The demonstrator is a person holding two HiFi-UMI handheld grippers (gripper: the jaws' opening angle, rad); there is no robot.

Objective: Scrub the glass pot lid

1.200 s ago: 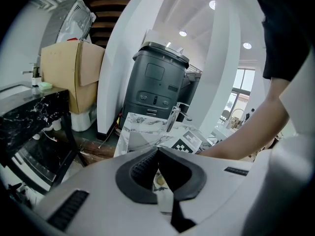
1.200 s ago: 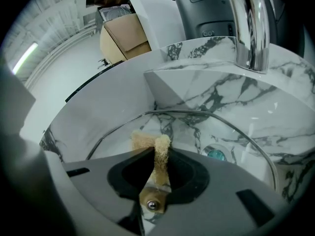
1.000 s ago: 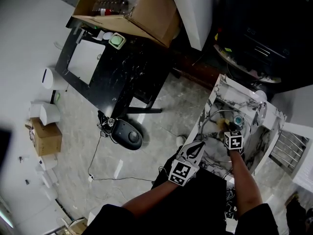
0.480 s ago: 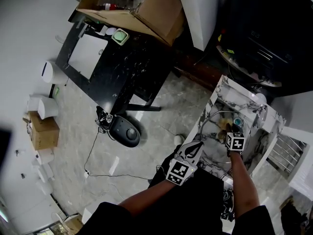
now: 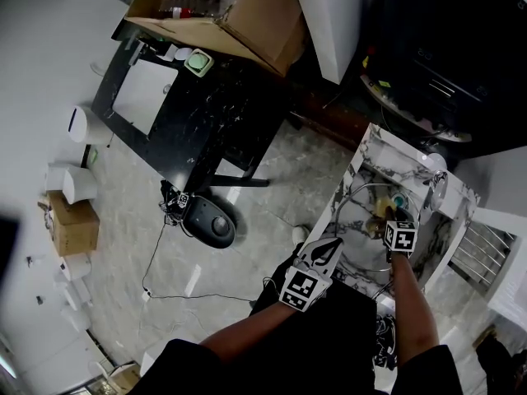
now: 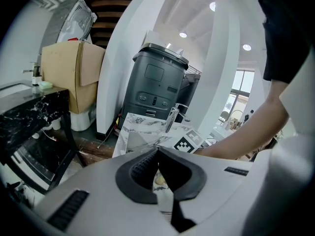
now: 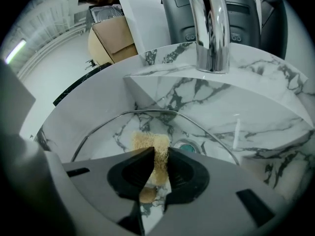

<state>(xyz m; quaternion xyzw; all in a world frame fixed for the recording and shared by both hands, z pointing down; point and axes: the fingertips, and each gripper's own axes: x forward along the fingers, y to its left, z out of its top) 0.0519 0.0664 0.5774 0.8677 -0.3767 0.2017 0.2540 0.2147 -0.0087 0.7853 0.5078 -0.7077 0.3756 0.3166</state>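
The glass pot lid (image 5: 349, 206) lies in the marble sink (image 5: 372, 149); its steel rim (image 7: 147, 112) arcs across the right gripper view. My right gripper (image 5: 393, 218) is over the lid, shut on a tan scrubbing sponge (image 7: 148, 142) that presses on the glass near the drain (image 7: 187, 145). My left gripper (image 5: 336, 243) sits at the lid's near-left edge. Its jaws are closed, and a thin line of rim (image 6: 129, 153) runs into the tips (image 6: 158, 151).
A chrome faucet (image 7: 211, 26) rises behind the sink. A dish rack (image 5: 482, 249) is to the right. On the floor to the left stand a black table (image 5: 198, 113) with a cardboard box (image 5: 239, 15) and a robot vacuum (image 5: 212, 229) with its cable.
The right gripper with the sponge has slid a little to the right and nearer over the lid. The left gripper has stayed at the lid's edge.
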